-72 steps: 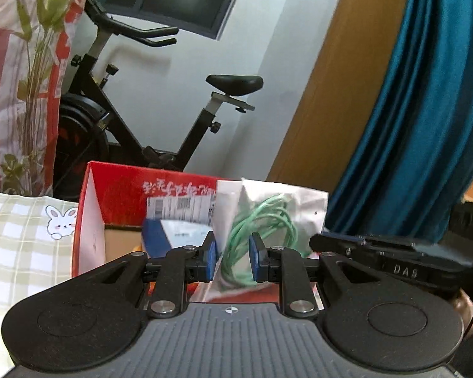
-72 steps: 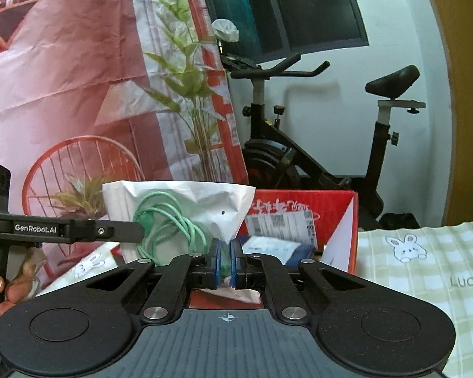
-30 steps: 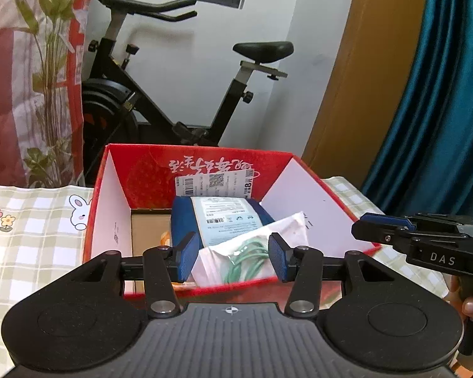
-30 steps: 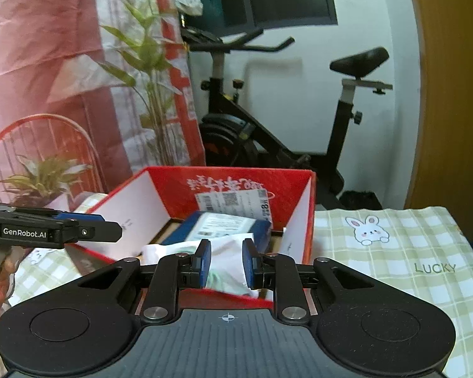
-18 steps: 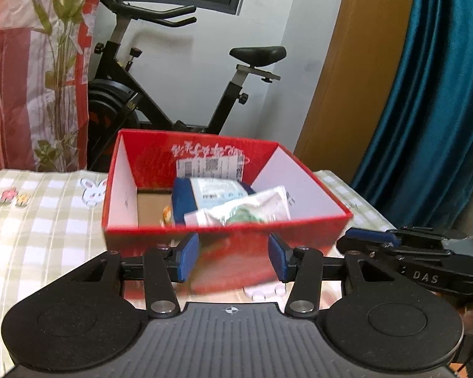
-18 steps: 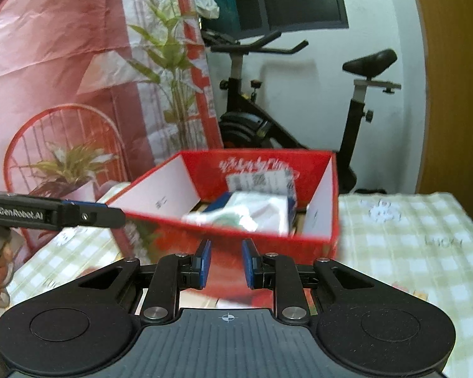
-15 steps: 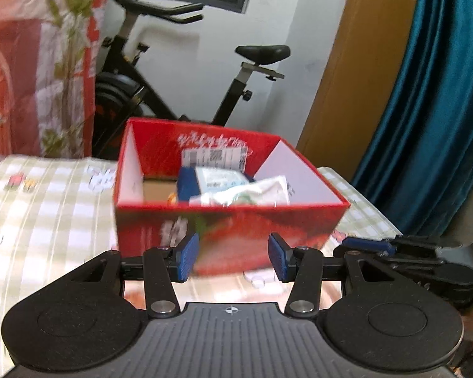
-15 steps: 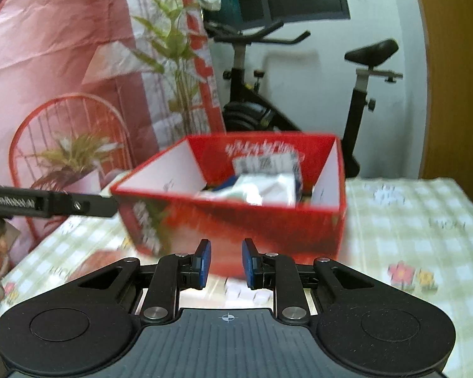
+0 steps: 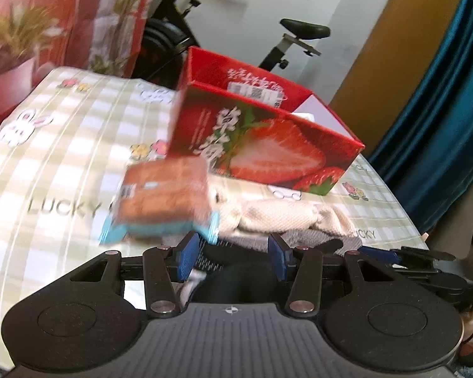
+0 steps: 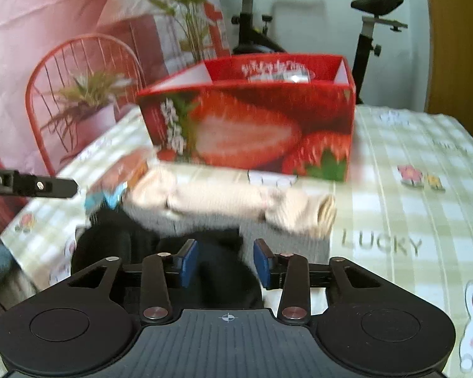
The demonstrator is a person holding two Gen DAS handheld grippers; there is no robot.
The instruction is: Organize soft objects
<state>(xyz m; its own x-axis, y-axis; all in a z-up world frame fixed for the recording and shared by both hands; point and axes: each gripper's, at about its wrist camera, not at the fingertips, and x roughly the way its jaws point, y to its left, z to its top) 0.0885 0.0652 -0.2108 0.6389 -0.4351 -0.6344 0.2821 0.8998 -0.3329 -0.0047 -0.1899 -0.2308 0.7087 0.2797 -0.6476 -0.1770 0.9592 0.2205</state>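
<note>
A red strawberry box (image 9: 261, 148) stands on the checked tablecloth, with labelled packets showing inside it. In front of it lie a wrapped bread packet (image 9: 164, 198), a rolled beige cloth (image 10: 230, 201), a grey cloth (image 10: 287, 242) and a black cloth (image 10: 217, 271). My left gripper (image 9: 233, 256) hangs open over the black cloth, just short of the bread packet. My right gripper (image 10: 226, 263) is low over the same black cloth. Its jaws are opening and its pads press on nothing. Each gripper's tip shows in the other's view: the right gripper (image 9: 378, 253) and the left gripper (image 10: 69, 187).
The checked tablecloth (image 10: 410, 189) covers the table; its left edge (image 10: 12, 239) drops off near the pile. Behind stand an exercise bike (image 10: 255, 31), a red wire chair with a plant (image 10: 85, 94) and a blue curtain (image 9: 441, 94).
Both grippers drew back from the box and sank toward the cloth pile. The white bag with the green cable stayed in the box. The right jaws spread wider.
</note>
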